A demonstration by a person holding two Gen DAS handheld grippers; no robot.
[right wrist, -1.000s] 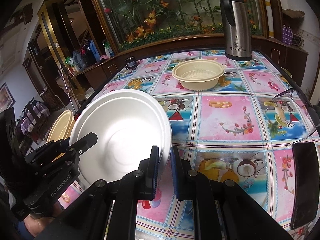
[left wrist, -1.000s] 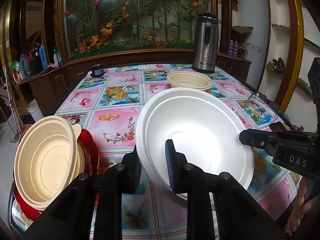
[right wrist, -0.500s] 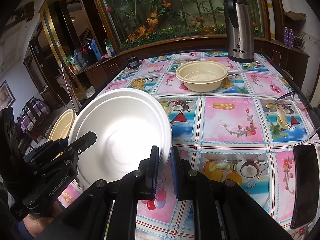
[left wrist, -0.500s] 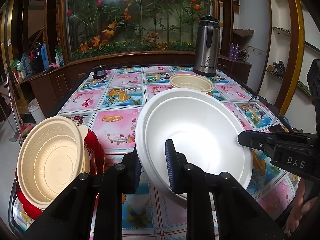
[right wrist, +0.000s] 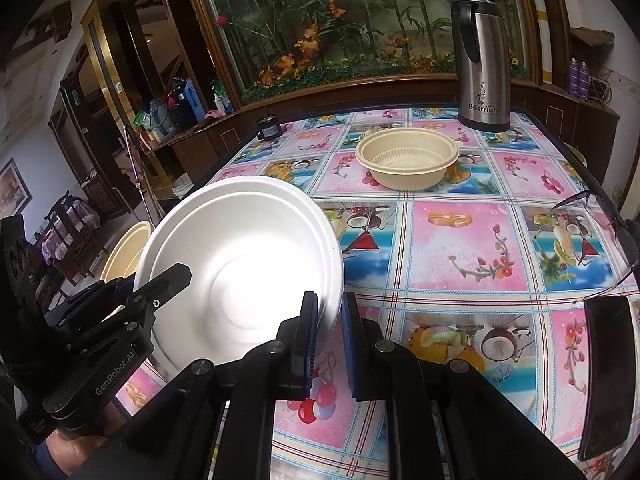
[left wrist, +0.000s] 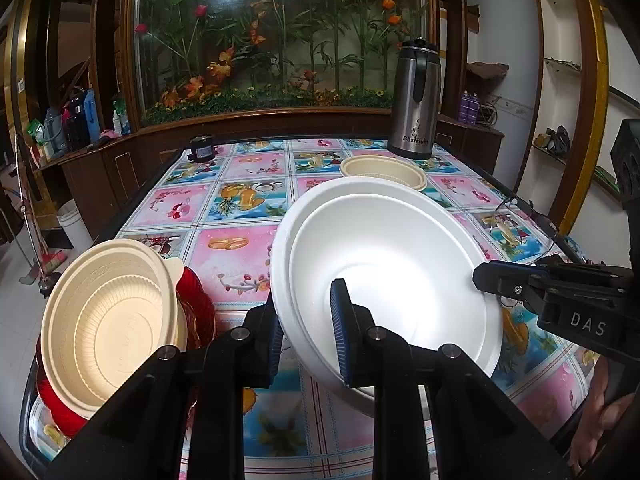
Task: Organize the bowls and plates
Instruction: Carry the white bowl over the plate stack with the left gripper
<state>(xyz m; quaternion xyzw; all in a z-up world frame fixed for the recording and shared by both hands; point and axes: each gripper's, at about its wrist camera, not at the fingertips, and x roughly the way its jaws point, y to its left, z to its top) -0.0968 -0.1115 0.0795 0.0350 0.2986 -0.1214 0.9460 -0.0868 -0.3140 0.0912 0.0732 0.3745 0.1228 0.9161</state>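
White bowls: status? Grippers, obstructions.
Left gripper and right gripper both shut on white bowls' rim, opposite sides. Bowls tilted, off the table. Beige bowl and flask farther back, clear.

The foam bowls [left wrist: 396,280] hung tilted above the table [left wrist: 236,240], one nested in another. To their left a bowl [left wrist: 108,320] leaned on plates [left wrist: 196,304]. Behind them sat another bowl [right wrist: 406,158], with a flask [right wrist: 482,60] farther back.

Steel flask [right wrist: 482,60], eyeglasses [right wrist: 588,236], phone [right wrist: 608,372] on tablecloth [right wrist: 452,248].
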